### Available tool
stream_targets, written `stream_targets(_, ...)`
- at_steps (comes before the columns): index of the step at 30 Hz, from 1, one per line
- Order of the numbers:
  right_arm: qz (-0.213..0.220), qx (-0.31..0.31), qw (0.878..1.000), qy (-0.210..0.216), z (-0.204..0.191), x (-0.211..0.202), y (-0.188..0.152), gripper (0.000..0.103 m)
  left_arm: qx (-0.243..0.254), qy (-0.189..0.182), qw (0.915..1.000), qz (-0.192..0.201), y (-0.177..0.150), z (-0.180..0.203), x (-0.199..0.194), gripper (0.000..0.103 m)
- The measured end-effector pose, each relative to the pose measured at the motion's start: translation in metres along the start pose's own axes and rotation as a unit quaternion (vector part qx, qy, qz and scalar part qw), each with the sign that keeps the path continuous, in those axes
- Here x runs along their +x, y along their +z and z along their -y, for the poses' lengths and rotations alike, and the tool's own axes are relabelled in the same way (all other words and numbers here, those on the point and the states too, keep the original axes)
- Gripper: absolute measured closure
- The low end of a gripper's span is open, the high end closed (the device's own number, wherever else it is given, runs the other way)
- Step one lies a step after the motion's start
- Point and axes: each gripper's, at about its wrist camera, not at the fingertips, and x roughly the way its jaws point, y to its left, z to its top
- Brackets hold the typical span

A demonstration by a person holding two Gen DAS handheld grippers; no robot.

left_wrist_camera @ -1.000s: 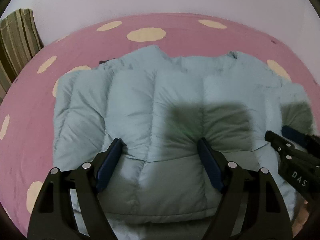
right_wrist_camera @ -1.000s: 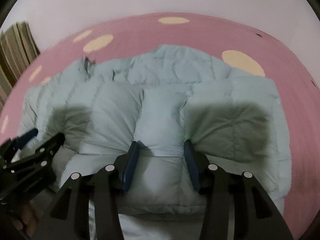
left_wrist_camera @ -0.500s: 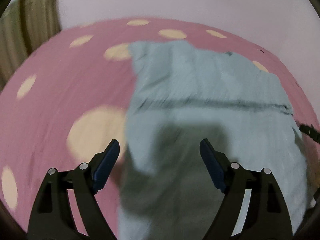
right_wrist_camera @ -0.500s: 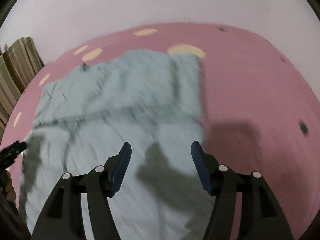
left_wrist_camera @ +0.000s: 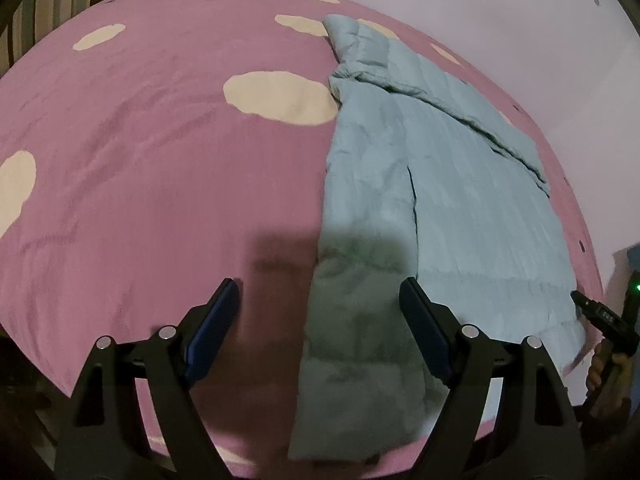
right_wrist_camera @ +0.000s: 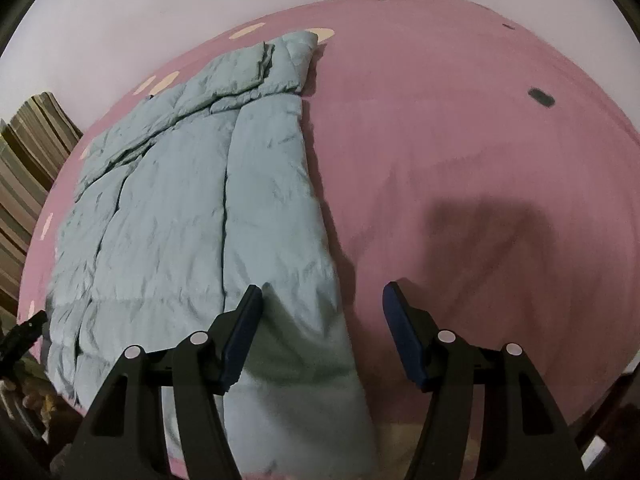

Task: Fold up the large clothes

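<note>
Both grippers hover over pink spotted bedcover (left_wrist_camera: pixel 152 168), nothing gripped. Left gripper (left_wrist_camera: pixel 316 312): jaws spread wide, empty, straddling left edge of pale blue puffer jacket (left_wrist_camera: pixel 432 208). Right gripper (right_wrist_camera: pixel 322 312): jaws apart, just been opening, empty, straddling jacket's right edge. Jacket lies flat on cover, folded into long strip, sleeve laid across far end. Striped curtain (right_wrist_camera: pixel 24 168) at left. Right gripper tip visible at left view's right rim.
</note>
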Motion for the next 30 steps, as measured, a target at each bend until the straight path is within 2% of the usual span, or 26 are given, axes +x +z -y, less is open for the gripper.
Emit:
stream_targets(3,-0.002,-0.003,1.0,0.005,0.0,-0.004,-0.012,0.041,0.01,-0.012,0.9999,-0.005,-0.008,0.001,-0.005,0.021)
stream_targets(9,0.001,-0.014,1.0,0.015,-0.004,-0.009,-0.024,0.041,0.016,-0.063,0.9976,-0.024,-0.021,0.006,-0.005,0.021)
stream_targets(14,0.0,-0.015,1.0,0.02,-0.003,-0.011,-0.028,0.041,0.029,-0.06,0.9974,-0.027,-0.025,0.009,-0.007,0.025)
stream_targets(20,-0.005,-0.031,0.999,0.024,-0.007,-0.015,-0.036,0.05,0.023,-0.069,0.9968,-0.032,-0.033,0.007,-0.011,0.03)
stream_targets(25,-0.005,-0.032,0.999,0.028,-0.007,-0.018,-0.043,0.064,0.019,-0.076,0.9962,-0.038,-0.038,0.009,-0.014,0.047)
stream_targets(30,-0.009,-0.042,0.998,0.037,-0.008,-0.022,-0.047,0.087,0.003,-0.088,0.9953,-0.04,-0.041,0.006,-0.015,0.082)
